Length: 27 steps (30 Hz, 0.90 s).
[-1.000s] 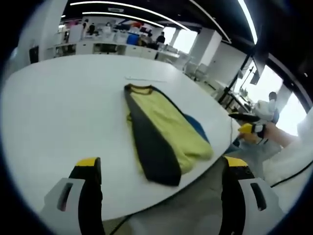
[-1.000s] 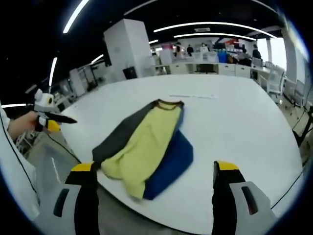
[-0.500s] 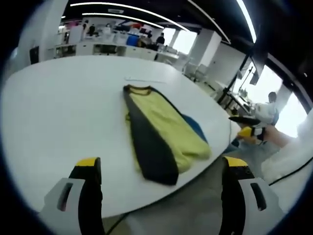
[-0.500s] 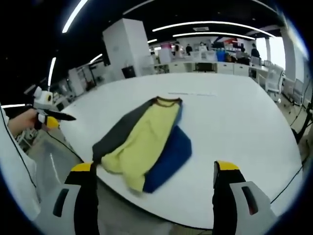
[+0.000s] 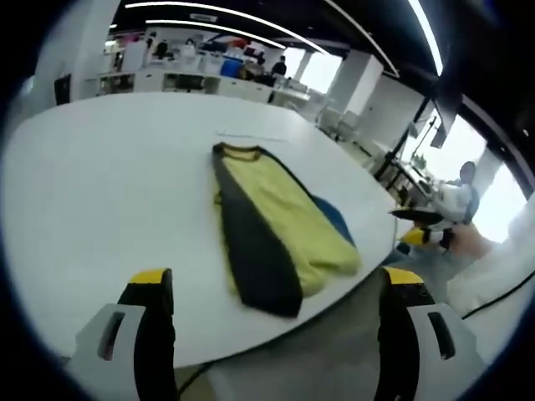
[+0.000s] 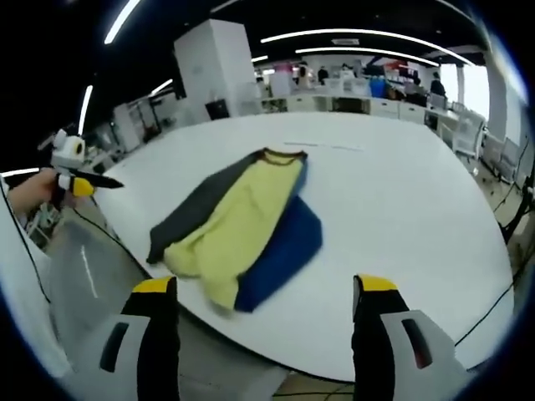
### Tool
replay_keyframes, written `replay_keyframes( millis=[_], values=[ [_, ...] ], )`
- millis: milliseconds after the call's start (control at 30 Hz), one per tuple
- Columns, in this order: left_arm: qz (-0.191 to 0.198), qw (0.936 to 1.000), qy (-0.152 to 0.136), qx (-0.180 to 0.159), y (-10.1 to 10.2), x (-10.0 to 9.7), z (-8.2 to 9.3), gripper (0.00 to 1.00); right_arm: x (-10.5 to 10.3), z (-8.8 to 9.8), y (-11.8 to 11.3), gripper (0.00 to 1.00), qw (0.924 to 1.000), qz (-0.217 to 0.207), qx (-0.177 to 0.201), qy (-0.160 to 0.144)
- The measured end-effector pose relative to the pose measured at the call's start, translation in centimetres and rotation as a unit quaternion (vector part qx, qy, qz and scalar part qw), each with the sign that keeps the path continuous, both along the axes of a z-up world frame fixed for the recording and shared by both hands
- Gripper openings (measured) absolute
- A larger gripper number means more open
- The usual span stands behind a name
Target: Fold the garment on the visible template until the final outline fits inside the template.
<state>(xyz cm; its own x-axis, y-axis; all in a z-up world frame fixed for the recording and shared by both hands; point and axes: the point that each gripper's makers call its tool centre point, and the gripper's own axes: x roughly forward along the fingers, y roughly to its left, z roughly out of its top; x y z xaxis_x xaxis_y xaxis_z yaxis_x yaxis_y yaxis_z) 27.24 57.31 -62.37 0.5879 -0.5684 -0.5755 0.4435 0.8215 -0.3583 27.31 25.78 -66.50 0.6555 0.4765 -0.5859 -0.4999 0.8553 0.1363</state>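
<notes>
Your white table (image 5: 92,184) carries the folded garment (image 5: 267,225), yellow, dark grey and blue, lying near its front edge. Your left gripper (image 5: 272,305) hangs before that edge, jaws wide apart and empty; your right gripper (image 6: 259,309) likewise, clear of the cloth.

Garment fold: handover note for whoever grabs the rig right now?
Left claw: open, holding nothing, held back off the table edge.
Right claw: open, holding nothing, also back from the edge.
Garment: lying at the near table edge in a long narrow shape, grey, yellow and blue panels showing, collar at the far end.
Template: can't make out its outline.
Left: check fit, probably fold the length once more.
</notes>
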Motion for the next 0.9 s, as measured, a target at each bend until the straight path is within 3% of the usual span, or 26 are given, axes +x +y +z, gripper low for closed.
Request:
replay_keyframes(
  millis=[100, 333, 733, 900],
  values=[
    [0.009, 0.9999, 0.008, 0.003, 0.6, -0.5, -0.4, 0.99, 0.1, -1.2, 0.2, 0.77, 0.9997, 0.013, -0.022, 0.004],
    [0.029, 0.9994, 0.016, 0.009, 2.2, -0.8, -0.7, 0.98, 0.1, -3.2, 1.0, 0.67, 0.9990, 0.025, -0.032, 0.017],
    [0.034, 0.9992, 0.021, 0.009, 2.1, -0.5, -0.9, 0.97, 0.1, -5.9, 1.5, 0.43, 0.9962, 0.056, -0.060, 0.032],
    [0.036, 0.9990, 0.024, 0.012, 2.3, -0.5, -1.0, 0.96, -0.1, -6.2, 2.1, 0.33, 0.9953, 0.074, -0.049, 0.041]
  ],
)
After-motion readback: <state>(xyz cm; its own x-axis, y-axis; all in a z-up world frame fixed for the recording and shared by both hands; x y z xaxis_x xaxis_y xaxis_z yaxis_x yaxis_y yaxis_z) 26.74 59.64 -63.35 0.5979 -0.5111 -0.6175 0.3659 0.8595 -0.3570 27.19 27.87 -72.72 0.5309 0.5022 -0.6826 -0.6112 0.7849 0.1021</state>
